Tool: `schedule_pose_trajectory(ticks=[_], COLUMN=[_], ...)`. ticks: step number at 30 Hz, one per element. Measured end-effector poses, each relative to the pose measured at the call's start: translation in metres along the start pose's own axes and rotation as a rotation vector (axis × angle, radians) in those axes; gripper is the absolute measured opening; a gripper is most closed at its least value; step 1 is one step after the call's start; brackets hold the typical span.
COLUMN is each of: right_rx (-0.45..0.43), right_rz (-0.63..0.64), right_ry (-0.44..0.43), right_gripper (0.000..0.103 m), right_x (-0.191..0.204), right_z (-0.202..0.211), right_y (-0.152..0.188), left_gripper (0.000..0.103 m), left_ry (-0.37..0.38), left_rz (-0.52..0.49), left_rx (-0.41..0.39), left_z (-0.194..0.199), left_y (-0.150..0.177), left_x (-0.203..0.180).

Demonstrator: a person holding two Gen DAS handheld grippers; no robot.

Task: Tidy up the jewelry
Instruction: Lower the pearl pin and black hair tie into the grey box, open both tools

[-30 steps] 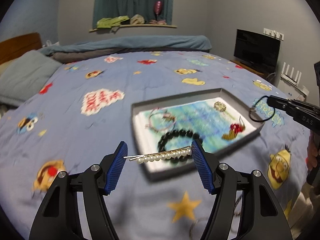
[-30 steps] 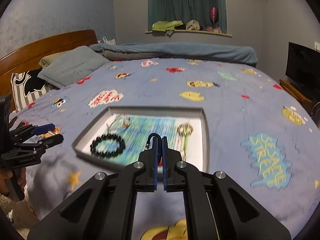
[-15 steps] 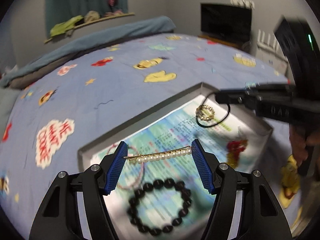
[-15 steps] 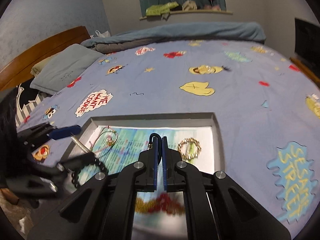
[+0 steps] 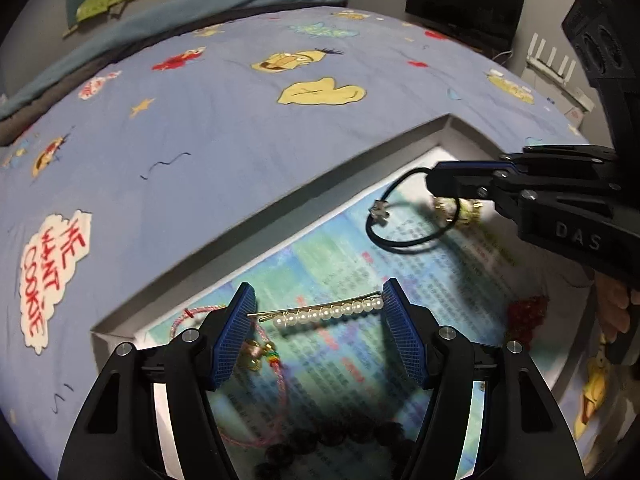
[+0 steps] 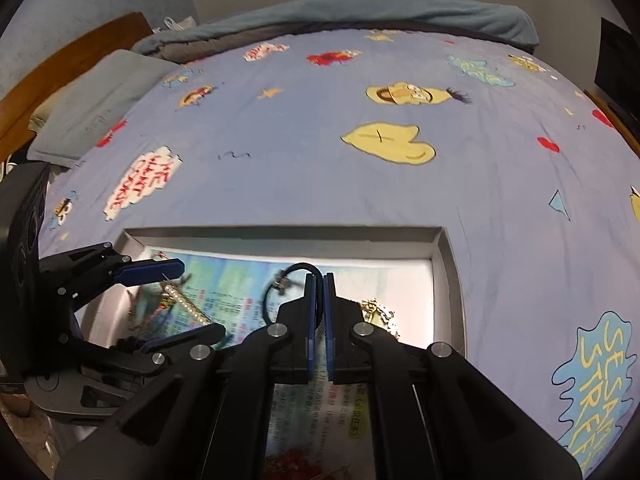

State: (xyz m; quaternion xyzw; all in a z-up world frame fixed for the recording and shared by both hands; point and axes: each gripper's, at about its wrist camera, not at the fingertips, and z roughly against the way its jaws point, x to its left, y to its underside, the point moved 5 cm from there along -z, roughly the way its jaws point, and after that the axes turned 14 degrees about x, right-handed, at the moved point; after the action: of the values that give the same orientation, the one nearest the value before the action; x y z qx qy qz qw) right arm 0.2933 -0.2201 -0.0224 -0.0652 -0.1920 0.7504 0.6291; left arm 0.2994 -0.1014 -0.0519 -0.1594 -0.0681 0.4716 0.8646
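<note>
Hovering over the shallow grey tray (image 5: 280, 208), the left gripper (image 5: 318, 312) pinches a pearl hairpin (image 5: 320, 314) endwise, keeping it level, while the right gripper (image 6: 319, 284), fingers pressed together, dangles a black hair tie (image 5: 400, 216) above the lining for dropping.

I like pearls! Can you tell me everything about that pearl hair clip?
The pearl hair clip is a thin gold-coloured bobby pin with a row of small white pearl-like beads along it. It spans lengthwise between the blue pads of the left gripper, held up over the printed paper lining the grey tray.
</note>
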Motion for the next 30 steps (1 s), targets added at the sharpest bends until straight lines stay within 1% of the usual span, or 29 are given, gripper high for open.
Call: schedule_pose_trajectory(ticks=[2, 5, 8, 9, 10, 12, 16, 17, 18, 19, 23, 24, 25, 27, 29, 30], right_rx=[0.004, 0.006, -0.002, -0.005, -0.011, -0.019, -0.037, -0.042, -0.046, -0.050, -0.063, -0.067, -0.076, -0.092, -0.104, -0.111], right_rz=[0.003, 0.009, 0.002, -0.002, -0.010, -0.016, -0.024, -0.028, -0.031, -0.032, -0.036, -0.037, -0.040, -0.044, -0.055, -0.059], right_ry=[0.002, -0.003, -0.002, -0.004, -0.005, -0.011, -0.010, -0.014, -0.013, -0.012, -0.012, -0.013, -0.014, -0.017, -0.029, -0.036], right_gripper=[0.004, 0.004, 0.005, 0.008, 0.016, 0.024, 0.024, 0.024, 0.026, 0.028, 0.030, 0.034, 0.043, 0.052, 0.059, 0.066], right_x=[0.000, 0.001, -0.001, -0.001, -0.003, -0.004, -0.007, -0.007, -0.008, -0.008, -0.009, -0.009, -0.010, -0.010, -0.011, -0.011], right_z=[-0.001, -0.001, 0.001, 0.001, 0.003, 0.006, 0.016, 0.020, 0.023, 0.025, 0.039, 0.042, 0.047, 0.055, 0.064, 0.068], right_y=[0.000, 0.000, 0.000, 0.000, 0.000, 0.001, 0.006, 0.007, 0.009, 0.011, 0.022, 0.025, 0.029, 0.037, 0.048, 0.053], left_gripper=[0.067, 0.068, 0.068, 0.069, 0.069, 0.071, 0.071, 0.073, 0.077, 0.078, 0.079, 0.080, 0.081, 0.084, 0.084, 0.087], left_ry=[-0.019, -0.020, -0.028, -0.030, -0.032, -0.045, -0.034, -0.032, -0.032, -0.032, -0.025, -0.034, -0.039, -0.040, -0.023, -0.026], left_rz=[-0.007, -0.008, -0.015, -0.020, -0.021, -0.022, -0.016, -0.013, -0.007, -0.002, 0.010, 0.012, 0.014, 0.032, 0.048, 0.055], left_rx=[-0.002, 0.017, 0.008, -0.002, -0.008, -0.025, -0.032, -0.037, -0.042, -0.048, -0.064, -0.070, -0.074, -0.095, -0.118, -0.131], left_z=[-0.002, -0.006, -0.003, -0.001, 0.000, 0.005, 0.012, 0.015, 0.018, 0.021, 0.033, 0.037, 0.040, 0.050, 0.059, 0.065], left_y=[-0.001, -0.002, -0.002, -0.002, -0.003, -0.003, 0.000, 0.001, 0.003, 0.005, 0.015, 0.019, 0.021, 0.029, 0.036, 0.042], left_x=[0.000, 0.001, 0.000, -0.001, -0.001, -0.002, -0.004, -0.004, -0.005, -0.005, -0.010, -0.012, -0.012, -0.012, -0.013, -0.013])
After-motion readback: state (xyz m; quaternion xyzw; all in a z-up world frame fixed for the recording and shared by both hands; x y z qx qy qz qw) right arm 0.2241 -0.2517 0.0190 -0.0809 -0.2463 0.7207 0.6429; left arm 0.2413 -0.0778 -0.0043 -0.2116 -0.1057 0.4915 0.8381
